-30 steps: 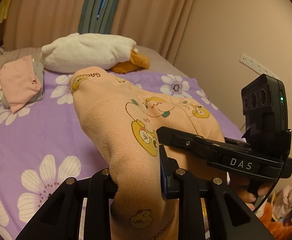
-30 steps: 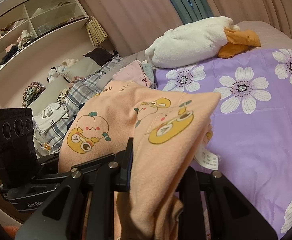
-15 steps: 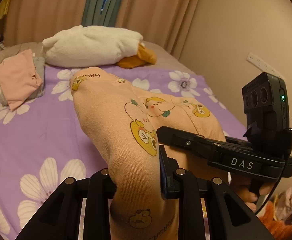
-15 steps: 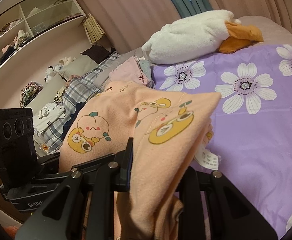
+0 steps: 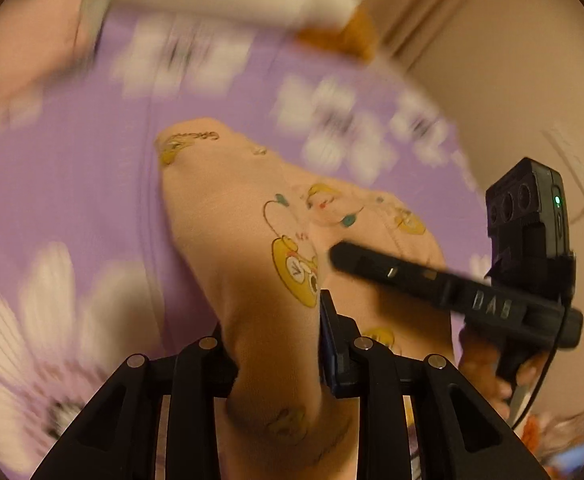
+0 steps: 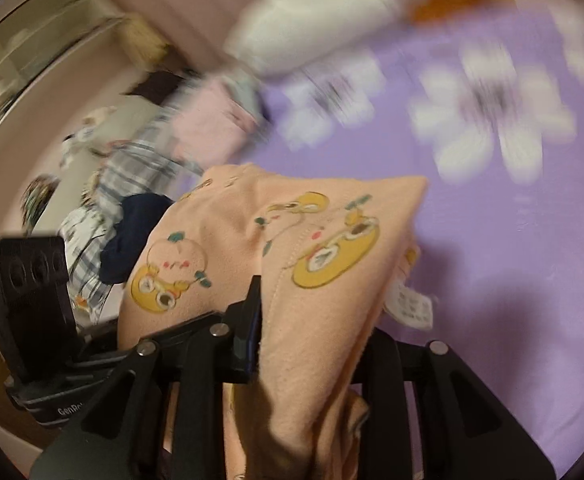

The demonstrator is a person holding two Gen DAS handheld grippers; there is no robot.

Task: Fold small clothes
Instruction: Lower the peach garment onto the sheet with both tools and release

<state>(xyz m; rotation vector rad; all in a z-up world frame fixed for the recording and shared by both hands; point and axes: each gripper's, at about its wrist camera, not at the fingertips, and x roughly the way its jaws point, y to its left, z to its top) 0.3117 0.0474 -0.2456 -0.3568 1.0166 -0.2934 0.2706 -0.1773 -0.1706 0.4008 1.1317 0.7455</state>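
Peach garment (image 5: 227, 240): soft matt knit cloth, faintly fuzzy, printed cartoon figures. Bedsheet (image 6: 532, 240): smooth matt purple cotton, white flower print. Left gripper (image 5: 277, 354), right gripper (image 6: 312, 354): matt black plastic, small shiny metal screws. Garment tag (image 6: 410, 306): thin white printed fabric.

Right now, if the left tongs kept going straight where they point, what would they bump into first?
Probably the purple flowered bedsheet. The left tongs tilt down toward it, already clamped on the peach cartoon garment, which stretches ahead. Depth is blurry, so that is a guess.
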